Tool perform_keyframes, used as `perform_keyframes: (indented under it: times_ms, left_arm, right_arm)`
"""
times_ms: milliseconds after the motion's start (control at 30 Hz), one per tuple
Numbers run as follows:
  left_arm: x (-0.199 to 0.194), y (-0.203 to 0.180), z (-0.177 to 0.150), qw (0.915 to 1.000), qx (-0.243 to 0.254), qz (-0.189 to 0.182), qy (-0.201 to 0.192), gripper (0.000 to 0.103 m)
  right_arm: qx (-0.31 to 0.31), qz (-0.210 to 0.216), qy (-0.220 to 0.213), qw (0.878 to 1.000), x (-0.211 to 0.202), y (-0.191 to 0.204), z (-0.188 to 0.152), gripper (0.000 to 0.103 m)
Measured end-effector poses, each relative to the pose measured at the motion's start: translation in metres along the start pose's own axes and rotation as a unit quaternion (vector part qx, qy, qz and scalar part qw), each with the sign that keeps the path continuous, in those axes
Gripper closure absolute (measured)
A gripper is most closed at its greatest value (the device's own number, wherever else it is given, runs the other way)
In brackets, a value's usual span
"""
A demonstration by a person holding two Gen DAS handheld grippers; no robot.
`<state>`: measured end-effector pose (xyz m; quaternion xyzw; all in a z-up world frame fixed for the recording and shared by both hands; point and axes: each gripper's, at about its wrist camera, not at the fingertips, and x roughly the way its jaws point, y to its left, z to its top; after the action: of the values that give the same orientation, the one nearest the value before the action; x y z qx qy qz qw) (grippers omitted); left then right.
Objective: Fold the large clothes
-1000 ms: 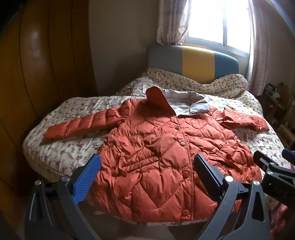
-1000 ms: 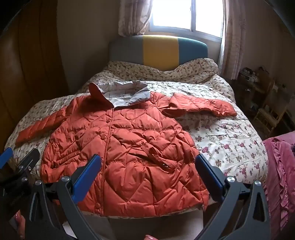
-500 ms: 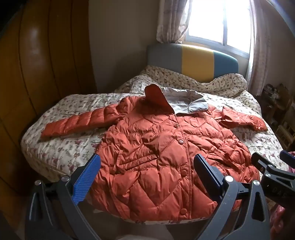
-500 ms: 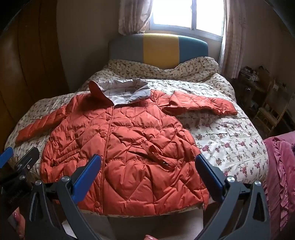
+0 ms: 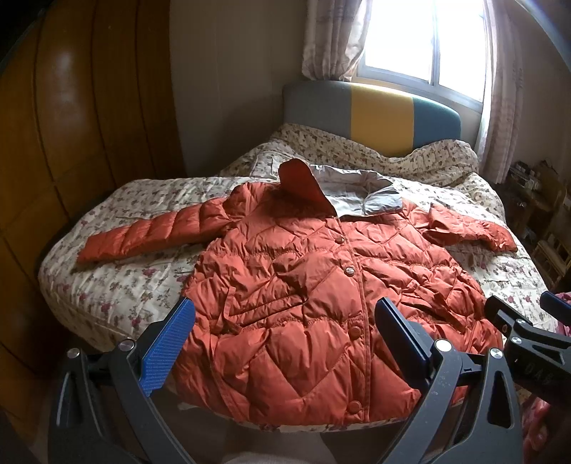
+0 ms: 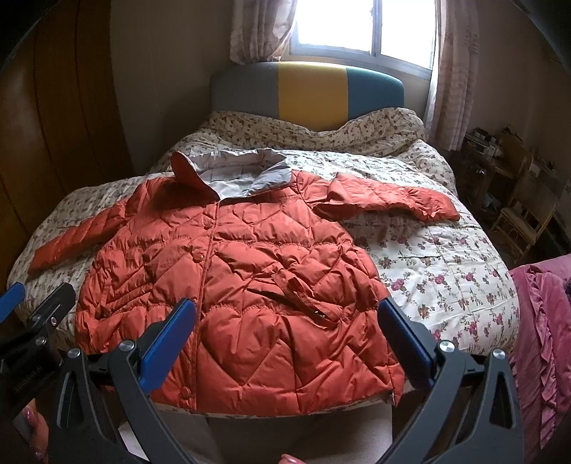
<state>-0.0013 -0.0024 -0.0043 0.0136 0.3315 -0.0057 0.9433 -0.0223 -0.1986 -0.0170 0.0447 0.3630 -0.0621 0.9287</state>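
On bed [image 5: 117, 296], w/ floral quilt: orange puffer jacket [image 5: 321, 292] is laid flat, front up, snaps done up, hem at foot edge nearest the cams. Collar is flipped open at 12 o'clock, grey lining [image 5: 357, 194] exposed. One sleeve [image 5: 150, 233] is stretched out straight toward 9 o'clock; other sleeve [image 6: 389, 200] is bent, lying toward 2–3 o'clock in right wrist view. Pocket flap [image 6: 296, 292] seen on right-side panel.

Left gripper [image 5: 283, 339]: jaws spread wide, nothing held, hovering short of hem, not touching fabric. Blue pad [image 5: 167, 342] at 8 o'clock, dark finger at 4 o'clock.

Right gripper [image 6: 285, 339]: also wide open, empty, held off the hem, apart from jacket. Left gripper seen at 8 o'clock edge of right wrist view; right gripper seen at 4 o'clock edge of left view.

Bkgd: grey/yellow/teal headboard [image 6: 310, 92] at 12 o'clock, window [image 6: 364, 25] above it, wood wardrobe [image 5: 71, 142] at 9–10 o'clock, pink ruffled fabric [image 6: 542, 339] at 4 o'clock, wicker chair [image 6: 517, 217] at 3 o'clock.
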Motion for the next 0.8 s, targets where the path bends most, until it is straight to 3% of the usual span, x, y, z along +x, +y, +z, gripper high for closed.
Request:
perform_keyframes:
  times_ms: [800]
  left_arm:
    - [0.003,-0.004,-0.0072,1.0,-0.001,-0.002,0.006,0.003]
  right_arm:
    - [-0.001,0.0,0.008,1.0,0.003,-0.0018,0.0022,0.002]
